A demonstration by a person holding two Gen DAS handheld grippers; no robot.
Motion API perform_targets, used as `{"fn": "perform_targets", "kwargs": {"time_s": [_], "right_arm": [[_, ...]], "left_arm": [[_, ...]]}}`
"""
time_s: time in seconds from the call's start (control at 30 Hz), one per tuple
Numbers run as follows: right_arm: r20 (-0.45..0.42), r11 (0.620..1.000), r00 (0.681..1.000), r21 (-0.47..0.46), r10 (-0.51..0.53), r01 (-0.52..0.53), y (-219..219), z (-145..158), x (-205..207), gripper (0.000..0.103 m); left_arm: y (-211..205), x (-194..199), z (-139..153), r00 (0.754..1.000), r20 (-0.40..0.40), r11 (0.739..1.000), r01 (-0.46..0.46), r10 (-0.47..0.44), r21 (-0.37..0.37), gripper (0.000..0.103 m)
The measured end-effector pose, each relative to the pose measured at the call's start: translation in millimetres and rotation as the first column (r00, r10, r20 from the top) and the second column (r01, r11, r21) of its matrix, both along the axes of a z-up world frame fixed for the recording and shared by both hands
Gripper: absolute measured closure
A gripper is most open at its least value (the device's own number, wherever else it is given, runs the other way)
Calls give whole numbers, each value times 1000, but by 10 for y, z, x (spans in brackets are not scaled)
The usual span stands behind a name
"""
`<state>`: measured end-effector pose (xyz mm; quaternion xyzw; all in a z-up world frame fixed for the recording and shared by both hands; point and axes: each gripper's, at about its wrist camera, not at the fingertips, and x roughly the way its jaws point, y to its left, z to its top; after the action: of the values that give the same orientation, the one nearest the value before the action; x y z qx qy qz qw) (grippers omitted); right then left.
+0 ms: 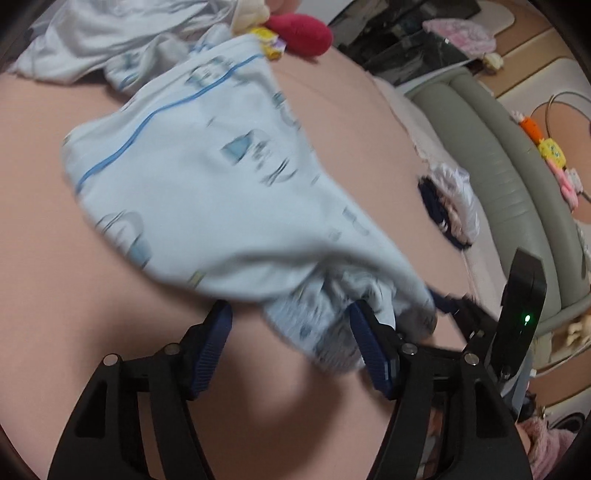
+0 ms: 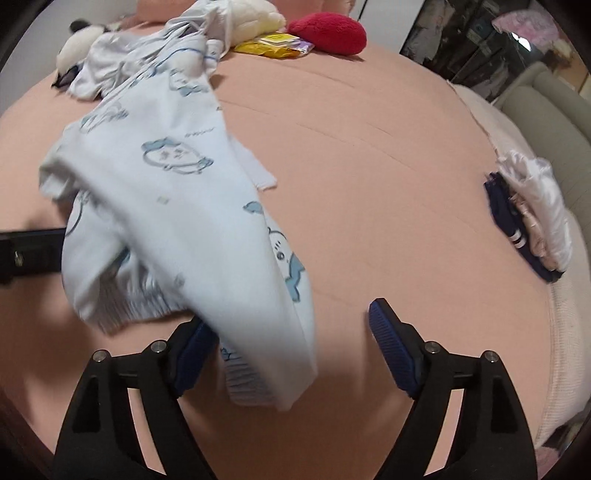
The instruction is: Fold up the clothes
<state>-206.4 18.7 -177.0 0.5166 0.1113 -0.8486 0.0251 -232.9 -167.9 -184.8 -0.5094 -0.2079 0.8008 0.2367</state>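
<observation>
One light blue printed garment (image 2: 173,206) lies on the pink bed (image 2: 369,184), its ribbed cuffs near both grippers. The left gripper (image 1: 291,325) is released, jaws apart; the gathered cuff lies between them and touches the right finger, but the pads do not press it. The right gripper (image 2: 291,332) is also released, jaws wide; the cloth drapes over its left finger. At the far end of the bed I count one white garment heap (image 2: 122,62), one red cushion (image 2: 328,31) and one yellow packet (image 2: 273,46). One small pile of folded clothes (image 2: 528,221) sits at the right edge.
</observation>
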Motion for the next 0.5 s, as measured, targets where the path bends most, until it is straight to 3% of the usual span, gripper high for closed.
{"fn": "perform_targets", "kwargs": {"time_s": [0.03,0.07,0.1,0.13,0.17,0.27,0.4,0.5], "right_arm": [[9,1000,1000,-30,4,-3,9,-4,-42,35],[21,998,1000,-57,15,-14,-3,14,-86,45],[23,998,999,-44,39,-38,-60,47,-96,52],[23,998,998,-21,64,-64,-125,82,-98,70],[24,996,996,1,89,-89,-191,117,-99,79],[-8,989,995,108,101,-100,-224,182,-83,82],[-21,993,1000,122,-1,4,62,267,-180,82],[-46,987,998,157,-36,43,445,328,-53,83]], "left_arm": [[31,-71,-44,1000,-9,1000,1,-1,10,39],[88,-155,-130,1000,-15,1000,9,-9,6,53],[195,-225,-191,1000,-20,1000,18,-18,-8,67],[289,-270,-227,999,-28,999,30,-31,-29,74],[350,-269,-220,998,-39,998,46,-48,-52,83],[459,-194,-140,992,-72,992,102,-107,-80,85],[561,103,92,970,-124,978,203,-207,-43,86],[995,365,243,940,-163,954,294,-300,-62,86]]}}
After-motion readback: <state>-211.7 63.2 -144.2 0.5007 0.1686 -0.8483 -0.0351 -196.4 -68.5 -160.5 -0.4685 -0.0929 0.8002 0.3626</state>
